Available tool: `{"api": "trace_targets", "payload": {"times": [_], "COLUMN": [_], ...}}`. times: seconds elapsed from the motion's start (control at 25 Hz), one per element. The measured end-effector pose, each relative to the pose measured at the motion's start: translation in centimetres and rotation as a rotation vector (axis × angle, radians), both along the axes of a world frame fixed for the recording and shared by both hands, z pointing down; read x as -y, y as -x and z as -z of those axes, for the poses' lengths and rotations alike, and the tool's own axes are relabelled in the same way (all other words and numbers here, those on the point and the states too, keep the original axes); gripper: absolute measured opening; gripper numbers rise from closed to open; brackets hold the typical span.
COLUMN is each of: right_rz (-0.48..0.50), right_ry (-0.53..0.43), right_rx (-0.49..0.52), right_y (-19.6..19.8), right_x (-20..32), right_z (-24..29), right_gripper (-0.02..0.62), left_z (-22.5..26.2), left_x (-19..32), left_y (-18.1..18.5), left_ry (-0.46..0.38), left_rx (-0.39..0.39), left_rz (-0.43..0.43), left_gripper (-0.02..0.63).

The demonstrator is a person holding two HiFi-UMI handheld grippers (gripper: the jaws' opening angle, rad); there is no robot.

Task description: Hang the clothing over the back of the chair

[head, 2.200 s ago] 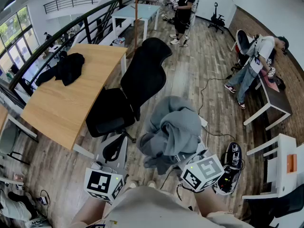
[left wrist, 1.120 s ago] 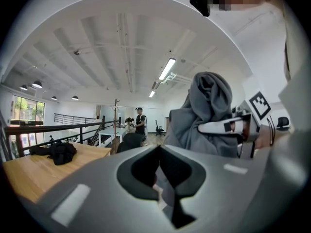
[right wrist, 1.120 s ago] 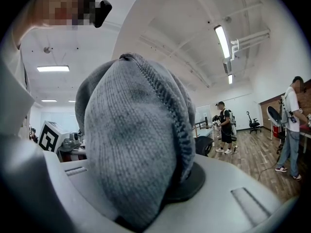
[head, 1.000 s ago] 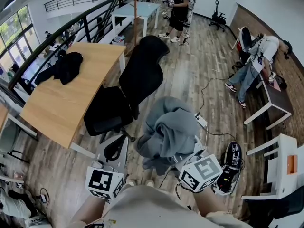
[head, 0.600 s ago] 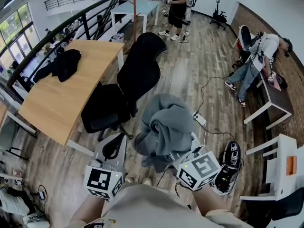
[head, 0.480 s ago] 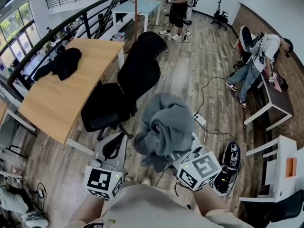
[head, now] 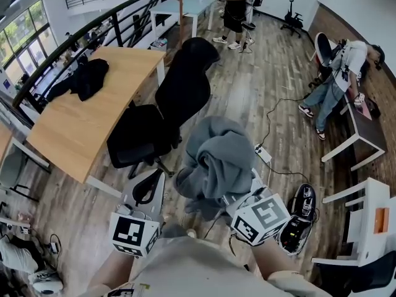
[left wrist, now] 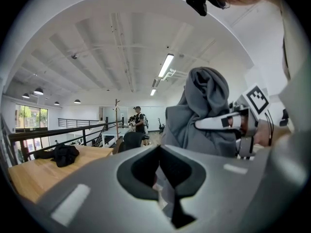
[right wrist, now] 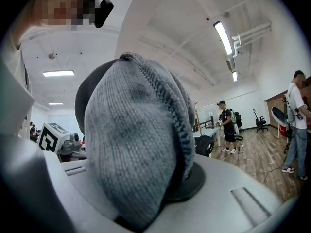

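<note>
**Step in hand:** transport. The grey clothing (head: 218, 156) is a bunched bundle carried in the air in front of the person. It is near the black chair (head: 182, 91) but apart from it, and no part of it is on the chair back yet.

**Grippers:** the right gripper (head: 235, 197) is clenched on the clothing. In the right gripper view the knit fabric fills the space between its jaws and bulges above them. The left gripper (head: 147, 190) holds nothing. In the left gripper view its jaws are drawn together, leaving only a thin seam, and it sits beside the bundle without touching it.

**Next move, as judged:** the bundle needs lifting above the top edge of the chair back. The chair stands against the wooden counter (head: 74, 135). The left gripper would likely have to take a second hold so the fabric can be opened out. As a wad it would probably slide off rather than drape.

**Writing and labels:** none is readable. No tag or brand shows on the clothing. The cubes on the 2 grippers carry only black-and-white square markers.
</note>
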State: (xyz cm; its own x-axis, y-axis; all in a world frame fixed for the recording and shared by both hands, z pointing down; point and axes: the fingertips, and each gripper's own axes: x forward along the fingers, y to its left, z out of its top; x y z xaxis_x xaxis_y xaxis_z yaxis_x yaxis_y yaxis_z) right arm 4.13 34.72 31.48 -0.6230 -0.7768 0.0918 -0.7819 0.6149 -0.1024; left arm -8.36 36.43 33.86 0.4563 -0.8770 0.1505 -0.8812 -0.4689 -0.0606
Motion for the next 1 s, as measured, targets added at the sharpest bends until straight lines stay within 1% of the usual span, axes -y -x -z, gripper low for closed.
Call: {"api": "trace_targets", "payload": {"times": [0.28,0.44,0.72,0.84,1.0], "right_rz": [0.009,0.0,-0.018,-0.031,-0.053], "right_ry": [-0.009,-0.003,0.014,0.027,0.043], "right_rx": [-0.002,-0.014,-0.036,-0.032,-0.022], "right_y": [-0.3,-0.1,0.3,1.0,1.8], "right_x": [1.3,2.9,7.2,9.6,13.4], "right_z": [0.0,-0.5,-1.3,-1.7,-2.2], "right_gripper": [0.084,0.084,0.084,0.084,0.084], "left_z": [-0.5,-1.0,-1.7,-1.9,-2.1], "left_x": [1.6,3.5,8.6,11.2,15.2], "left_y": [0.0,0.1,0.6,1.5,2.5], "left_ry": [-0.009,-0.006,-0.005,-0.002,0.002], "left_rx": [0.003,-0.007,-0.019,-0.029,-0.024], "left_rz": [0.002,-0.007,-0.035,-0.044,-0.062], "left_gripper": [0.002,0.002,0.002,0.002,0.002]}}
